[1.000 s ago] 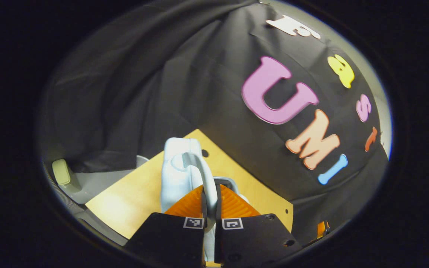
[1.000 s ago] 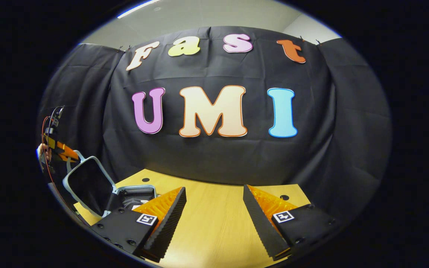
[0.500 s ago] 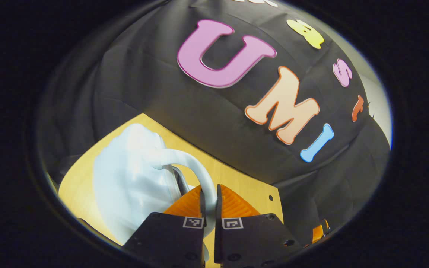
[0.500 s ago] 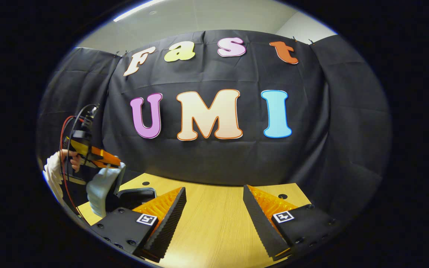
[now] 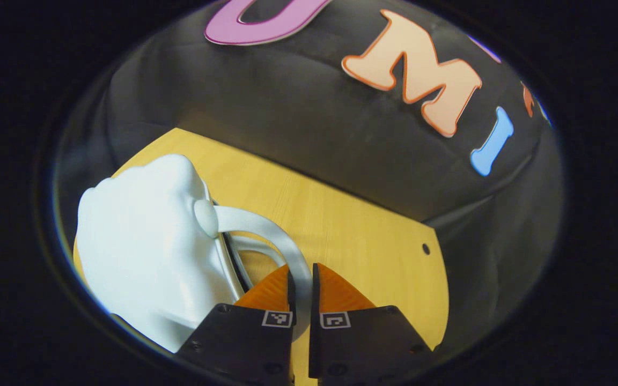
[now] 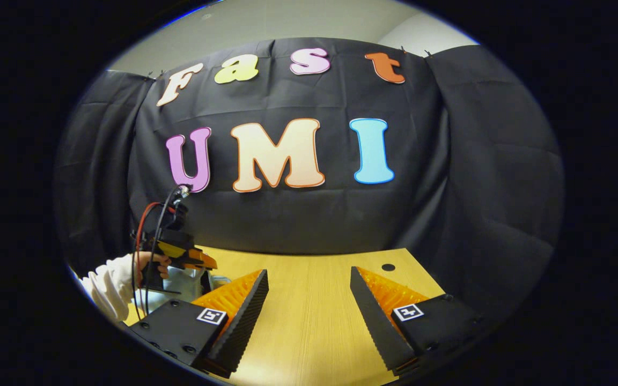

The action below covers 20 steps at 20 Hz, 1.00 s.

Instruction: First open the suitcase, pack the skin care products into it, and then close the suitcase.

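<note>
A small pale blue suitcase (image 5: 142, 241) lies on the wooden table (image 5: 341, 214), its lid down or almost down. Its curved handle (image 5: 266, 230) arches off the shell and runs between the fingers of my left gripper (image 5: 301, 271), which is shut on it. In the right gripper view the left gripper (image 6: 201, 262) sits low over the suitcase (image 6: 185, 281) at the table's left end, held by a hand in a white sleeve (image 6: 108, 279). My right gripper (image 6: 309, 276) hangs open above the table (image 6: 309, 321) with nothing between its fingers. The suitcase's inside is hidden.
The black cloth wall closes off the back and both sides of the table. Small round holes mark the tabletop near its far corners (image 5: 425, 249) (image 6: 388, 266). Bare wood stretches from the suitcase to the right edge.
The lid has swung from upright down onto the case, drawn by my left gripper on the handle, which has dropped toward the table. My right gripper stays open, barely shifted.
</note>
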{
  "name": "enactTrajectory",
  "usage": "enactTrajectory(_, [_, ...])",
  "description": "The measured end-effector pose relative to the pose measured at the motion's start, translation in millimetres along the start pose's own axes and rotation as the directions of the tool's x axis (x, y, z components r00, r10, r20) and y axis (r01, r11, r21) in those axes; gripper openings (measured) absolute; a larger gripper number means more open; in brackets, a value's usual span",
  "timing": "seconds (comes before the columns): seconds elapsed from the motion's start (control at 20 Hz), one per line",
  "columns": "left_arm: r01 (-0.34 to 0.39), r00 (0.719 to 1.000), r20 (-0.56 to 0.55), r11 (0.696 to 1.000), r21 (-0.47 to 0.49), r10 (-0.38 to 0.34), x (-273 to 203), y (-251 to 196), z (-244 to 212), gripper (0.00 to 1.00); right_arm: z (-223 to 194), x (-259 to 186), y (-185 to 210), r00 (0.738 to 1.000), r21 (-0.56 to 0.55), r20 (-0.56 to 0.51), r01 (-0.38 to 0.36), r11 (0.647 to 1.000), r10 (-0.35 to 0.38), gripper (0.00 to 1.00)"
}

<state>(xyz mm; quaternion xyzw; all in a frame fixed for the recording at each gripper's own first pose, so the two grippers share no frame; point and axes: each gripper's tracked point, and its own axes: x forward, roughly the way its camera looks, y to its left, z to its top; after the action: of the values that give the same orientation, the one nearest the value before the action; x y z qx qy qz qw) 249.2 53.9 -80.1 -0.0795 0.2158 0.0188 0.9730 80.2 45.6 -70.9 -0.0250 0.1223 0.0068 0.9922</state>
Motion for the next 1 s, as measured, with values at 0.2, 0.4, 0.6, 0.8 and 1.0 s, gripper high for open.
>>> enactTrajectory(0.2, [-0.045, 0.995, -0.085, 0.998, 0.040, 0.049, 23.0, 6.6, -21.8, 0.05, -12.4, -5.6, -7.5, 0.999, -0.015, -0.033, 0.030, 0.999, -0.031, 0.96])
enactTrajectory(0.4, [-0.081, 0.992, -0.094, 0.993, 0.089, 0.089, 22.7, 11.6, -20.4, 0.12, -13.1, -2.1, -1.5, 0.999, -0.001, -0.037, 0.013, 1.000, -0.013, 0.96])
enactTrajectory(0.6, [-0.069, 0.997, -0.029, 0.990, 0.119, 0.073, -12.0, 3.9, -4.5, 0.73, -5.9, 2.4, 10.2, 0.999, -0.007, -0.023, -0.026, 1.000, 0.026, 0.96])
enactTrajectory(0.8, [-0.055, 0.997, 0.065, 0.987, 0.152, 0.046, -73.2, -13.7, 12.6, 0.96, 7.5, 4.1, 22.6, 0.997, 0.000, 0.013, -0.076, 0.997, 0.076, 0.97])
enactTrajectory(1.0, [-0.031, 0.982, 0.191, 0.984, 0.176, -0.003, -143.1, -35.2, 16.9, 0.95, 19.4, 0.3, 32.4, 0.991, 0.005, 0.060, -0.117, 0.993, 0.116, 0.96])
